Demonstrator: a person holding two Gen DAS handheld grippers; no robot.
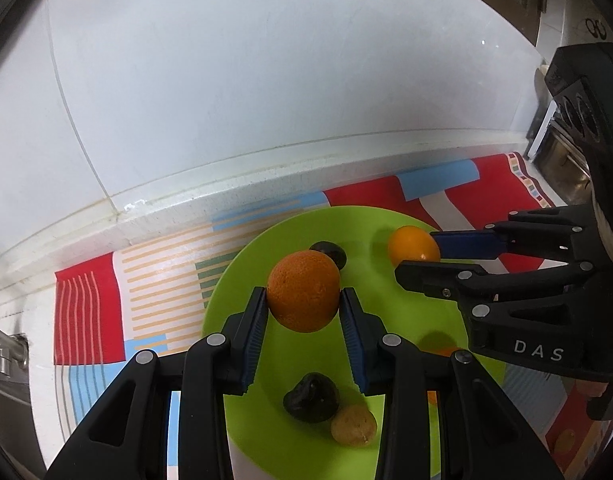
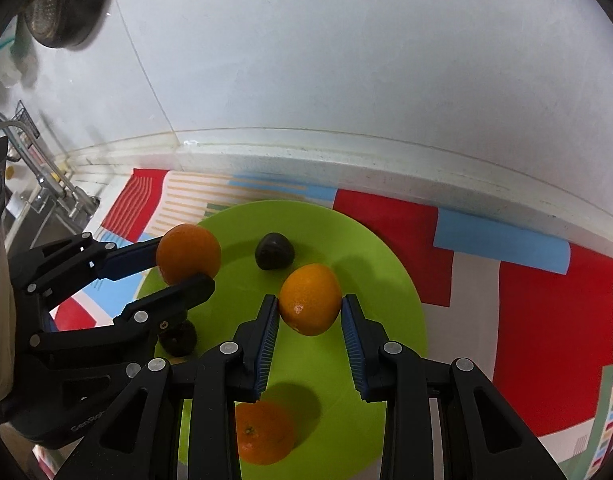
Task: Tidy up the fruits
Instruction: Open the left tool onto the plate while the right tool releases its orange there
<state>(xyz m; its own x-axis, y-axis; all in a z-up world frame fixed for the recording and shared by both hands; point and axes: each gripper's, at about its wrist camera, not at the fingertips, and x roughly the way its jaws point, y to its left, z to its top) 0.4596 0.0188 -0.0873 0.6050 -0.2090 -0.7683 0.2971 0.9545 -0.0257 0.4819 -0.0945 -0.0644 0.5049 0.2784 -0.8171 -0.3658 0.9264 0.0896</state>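
Note:
A green plate (image 1: 410, 312) (image 2: 370, 272) lies on a striped cloth. My left gripper (image 1: 302, 292) is shut on a large orange (image 1: 303, 290) and holds it above the plate; it also shows in the right wrist view (image 2: 188, 254). My right gripper (image 2: 310, 300) is shut on a smaller orange (image 2: 310, 299), also seen in the left wrist view (image 1: 413, 245). On the plate lie two dark fruits (image 1: 311, 398) (image 2: 274, 251), a small tan fruit (image 1: 353, 425) and a third orange (image 2: 263, 432).
The colourful cloth (image 1: 86, 312) (image 2: 546, 340) covers a white counter against a white wall. A sink with a tap (image 2: 50, 184) is at the left. A stove or oven (image 1: 566, 148) stands at the right.

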